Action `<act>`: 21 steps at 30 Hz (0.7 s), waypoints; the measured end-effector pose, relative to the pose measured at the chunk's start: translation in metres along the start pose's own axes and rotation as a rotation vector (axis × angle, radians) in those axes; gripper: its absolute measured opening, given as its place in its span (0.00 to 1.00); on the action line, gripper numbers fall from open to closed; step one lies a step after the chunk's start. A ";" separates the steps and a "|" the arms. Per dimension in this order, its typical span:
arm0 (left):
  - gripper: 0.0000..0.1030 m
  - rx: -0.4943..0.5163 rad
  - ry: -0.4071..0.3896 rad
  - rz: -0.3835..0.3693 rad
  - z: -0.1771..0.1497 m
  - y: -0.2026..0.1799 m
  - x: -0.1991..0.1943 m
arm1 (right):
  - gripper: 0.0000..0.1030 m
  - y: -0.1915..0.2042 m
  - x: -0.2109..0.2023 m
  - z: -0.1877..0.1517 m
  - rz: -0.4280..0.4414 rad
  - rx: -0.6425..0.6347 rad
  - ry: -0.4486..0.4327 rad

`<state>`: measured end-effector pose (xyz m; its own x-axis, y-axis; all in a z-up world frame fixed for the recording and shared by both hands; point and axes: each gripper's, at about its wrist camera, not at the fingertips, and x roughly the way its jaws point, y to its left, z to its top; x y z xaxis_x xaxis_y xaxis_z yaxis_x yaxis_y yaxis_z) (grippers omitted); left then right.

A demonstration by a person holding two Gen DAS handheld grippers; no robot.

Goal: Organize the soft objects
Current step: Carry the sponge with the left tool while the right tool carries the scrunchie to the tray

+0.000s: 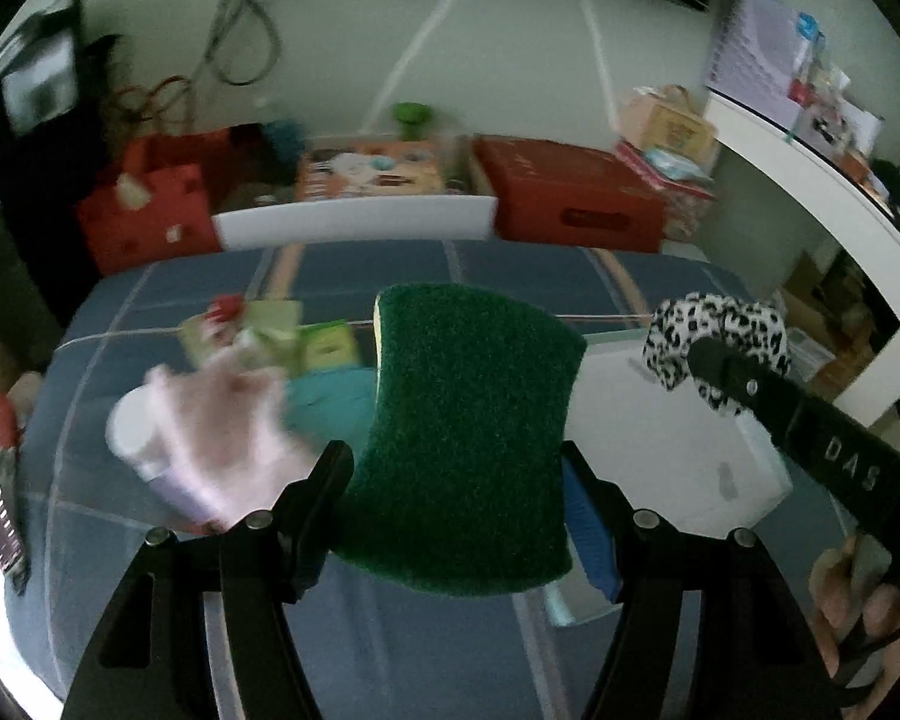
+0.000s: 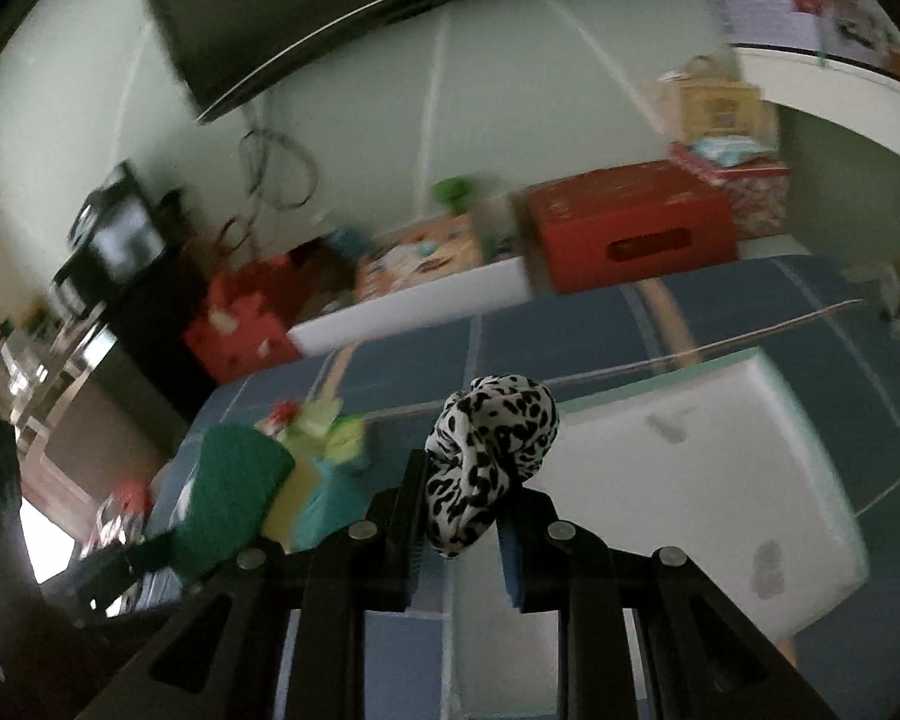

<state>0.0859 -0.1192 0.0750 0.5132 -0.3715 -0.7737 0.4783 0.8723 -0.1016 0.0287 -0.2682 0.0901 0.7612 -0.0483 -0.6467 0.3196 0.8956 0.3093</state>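
My left gripper [image 1: 456, 468] is shut on a green scouring sponge [image 1: 474, 438] with a yellow edge, held upright above the blue checked bed cover [image 1: 210, 276]. My right gripper [image 2: 459, 510] is shut on a black-and-white leopard-print scrunchie [image 2: 489, 450], held above a white box [image 2: 690, 468]. In the left wrist view the right gripper's arm comes in from the right with the scrunchie [image 1: 714, 336] at its tip, over the white box [image 1: 660, 450]. In the right wrist view the sponge [image 2: 234, 486] shows at the left.
On the bed to the left lie a blurred pink cloth with a white cup [image 1: 210, 432], a teal item [image 1: 330, 402] and green cartons [image 1: 270, 336]. Red boxes [image 1: 570, 192] and a white tray [image 1: 354, 219] stand beyond the bed. A white curved desk [image 1: 822, 180] is at the right.
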 end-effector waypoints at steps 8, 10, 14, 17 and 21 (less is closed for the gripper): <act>0.68 0.025 0.046 -0.079 0.031 -0.047 0.046 | 0.22 -0.054 0.004 0.035 -0.139 0.088 -0.040; 0.68 0.028 0.066 -0.090 0.036 -0.057 0.060 | 0.22 -0.066 0.008 0.042 -0.156 0.101 -0.039; 0.68 0.038 0.102 -0.096 0.039 -0.071 0.087 | 0.22 -0.086 0.020 0.054 -0.218 0.115 -0.016; 0.68 0.025 0.135 -0.088 0.043 -0.075 0.107 | 0.22 -0.098 0.027 0.059 -0.240 0.122 -0.012; 0.68 0.013 0.153 -0.088 0.046 -0.081 0.120 | 0.22 -0.110 0.039 0.053 -0.262 0.114 0.025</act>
<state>0.1417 -0.2487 0.0191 0.3547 -0.3924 -0.8487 0.5265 0.8339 -0.1655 0.0528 -0.3920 0.0682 0.6306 -0.2588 -0.7317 0.5659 0.7985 0.2053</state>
